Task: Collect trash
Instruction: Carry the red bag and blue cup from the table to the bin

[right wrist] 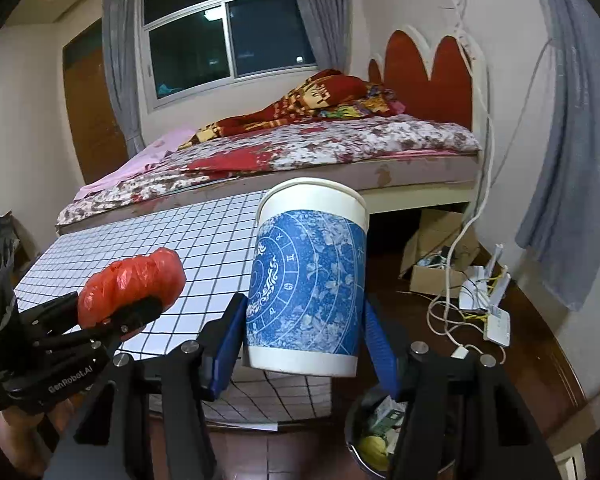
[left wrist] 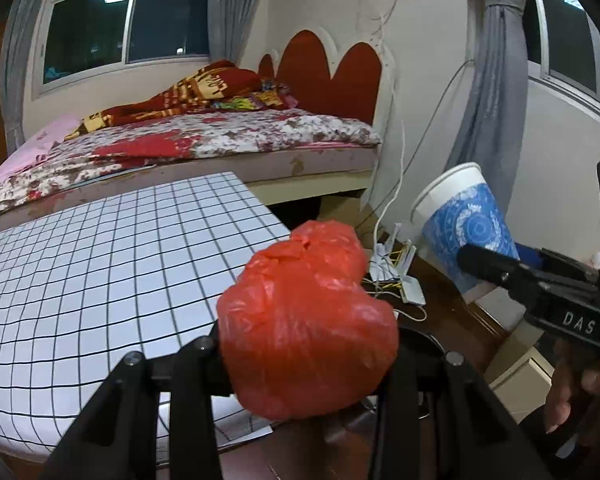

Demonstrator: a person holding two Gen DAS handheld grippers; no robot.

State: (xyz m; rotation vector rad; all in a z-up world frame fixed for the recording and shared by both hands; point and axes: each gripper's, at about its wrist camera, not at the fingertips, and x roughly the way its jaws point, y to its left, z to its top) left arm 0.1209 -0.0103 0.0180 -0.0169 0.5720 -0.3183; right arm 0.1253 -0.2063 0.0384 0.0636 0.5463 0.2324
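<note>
My left gripper [left wrist: 308, 356] is shut on a crumpled red plastic bag [left wrist: 308, 320] and holds it in the air past the right edge of the grid table [left wrist: 100, 260]. It also shows in the right wrist view [right wrist: 132, 316], with the red bag [right wrist: 132, 284]. My right gripper [right wrist: 304, 332] is shut on a white paper cup with a blue pattern [right wrist: 308, 280], held upright. A round bin [right wrist: 376, 440] with trash inside sits on the floor just below the cup. The cup also shows in the left wrist view [left wrist: 460, 224].
A bed [right wrist: 300, 148] stands behind the table. A cardboard box [right wrist: 436, 248], white cables and a router [right wrist: 496, 320] lie on the dark floor to the right. Grey curtains [right wrist: 572, 140] hang by the wall.
</note>
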